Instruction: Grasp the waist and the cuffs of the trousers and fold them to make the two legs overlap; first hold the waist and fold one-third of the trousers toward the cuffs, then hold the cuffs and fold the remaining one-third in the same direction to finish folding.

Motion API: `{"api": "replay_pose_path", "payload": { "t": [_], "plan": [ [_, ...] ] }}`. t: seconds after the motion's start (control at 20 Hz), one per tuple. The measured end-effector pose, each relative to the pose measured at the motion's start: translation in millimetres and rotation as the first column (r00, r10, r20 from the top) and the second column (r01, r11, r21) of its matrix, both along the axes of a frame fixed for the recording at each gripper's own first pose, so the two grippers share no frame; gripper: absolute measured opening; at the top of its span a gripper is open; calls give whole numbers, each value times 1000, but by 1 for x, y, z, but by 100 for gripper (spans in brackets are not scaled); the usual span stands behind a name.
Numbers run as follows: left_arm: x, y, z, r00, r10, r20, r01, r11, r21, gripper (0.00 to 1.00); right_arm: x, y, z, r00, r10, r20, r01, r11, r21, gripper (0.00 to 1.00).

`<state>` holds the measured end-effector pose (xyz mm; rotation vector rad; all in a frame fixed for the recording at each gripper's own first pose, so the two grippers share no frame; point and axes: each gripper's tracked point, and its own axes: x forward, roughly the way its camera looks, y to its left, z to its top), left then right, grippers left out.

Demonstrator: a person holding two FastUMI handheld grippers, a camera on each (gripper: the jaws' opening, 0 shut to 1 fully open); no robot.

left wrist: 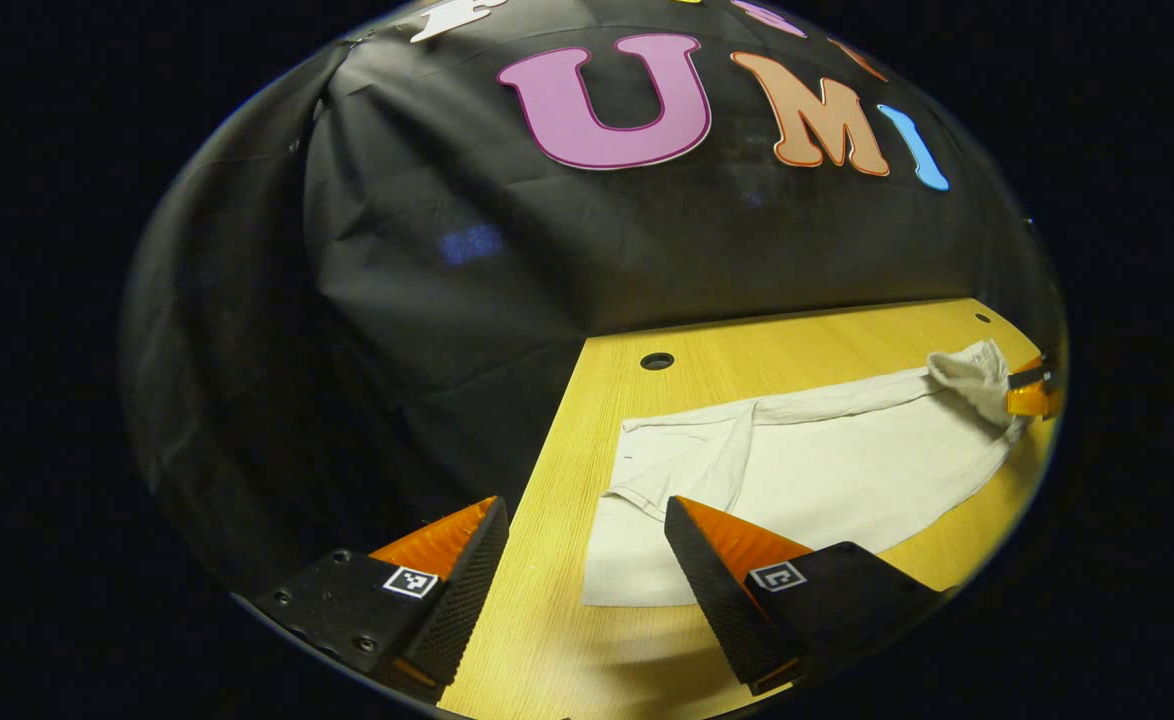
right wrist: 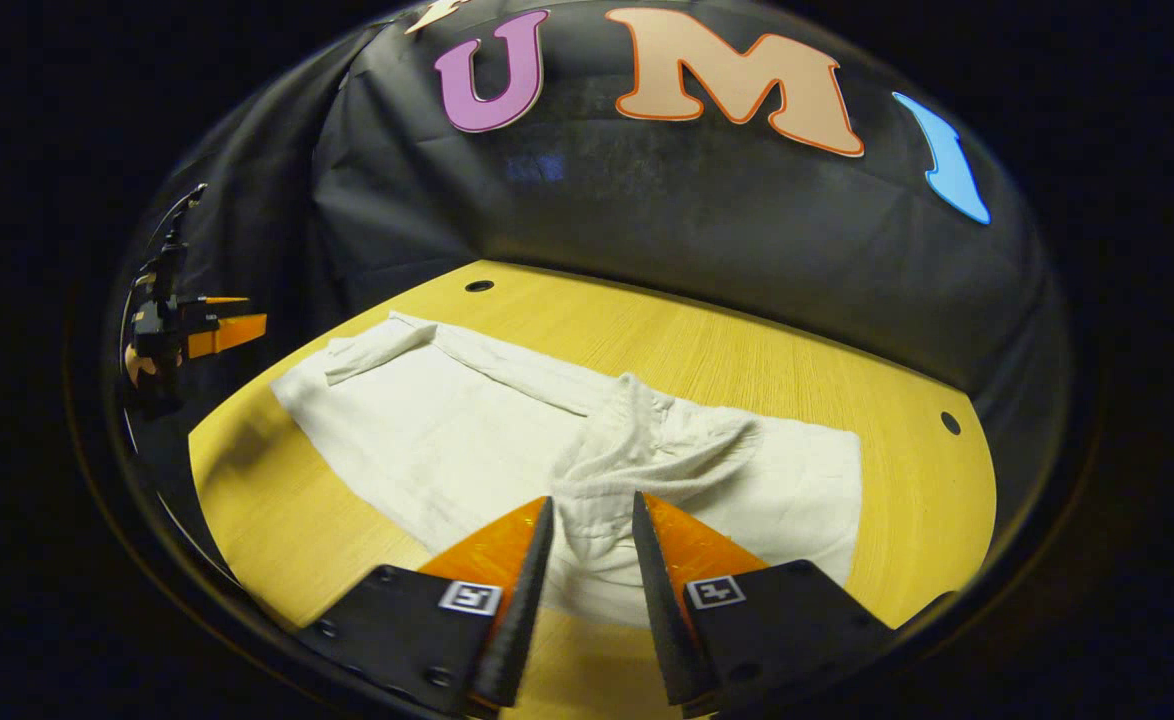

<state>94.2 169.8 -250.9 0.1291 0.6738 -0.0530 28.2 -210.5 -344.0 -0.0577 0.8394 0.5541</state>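
White trousers (left wrist: 827,470) lie flat along a yellow wooden table (left wrist: 747,350). My left gripper (left wrist: 587,560) stands open above the near end of the cloth, with one finger over the table's left edge and the other over the cloth's corner. At the far end the right gripper (left wrist: 1032,392) holds a raised bunch of cloth. In the right gripper view, my right gripper (right wrist: 592,545) is shut on a gathered fold of the trousers (right wrist: 447,430), which rises in a wrinkled peak between its fingers. The left gripper (right wrist: 209,330) hangs far left, past the trousers' other end.
The table has round holes near its back corners (left wrist: 657,360) (right wrist: 950,422). Black cloth walls stand close behind and to the left of the table. Bare wood shows along the table's front edge (right wrist: 277,520) and behind the trousers (right wrist: 707,340).
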Motion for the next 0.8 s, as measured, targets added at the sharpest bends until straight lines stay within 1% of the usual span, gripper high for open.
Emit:
{"api": "replay_pose_path", "payload": {
  "t": [0.05,0.15,0.3,0.45,0.8],
  "plan": [
    [-1,-2,-4,1000,-4,-8,4,1000,-15,96,8,-8,6,1000,-9,7,9,1000,3,62],
    [-2,-5,-16,999,-17,-27,15,998,-60,96,11,-18,13,999,-35,17,35,999,11,99],
    [-6,-7,-35,997,-34,-73,25,992,-126,97,6,-15,21,997,-68,27,67,998,5,98],
    [1,-20,-61,993,-35,-116,13,982,-186,97,3,-21,27,996,-82,38,83,996,-20,98],
    [-2,-28,-100,978,-27,-209,-28,966,-256,96,-6,-31,35,993,-108,48,111,992,-56,98]
  ]
}}
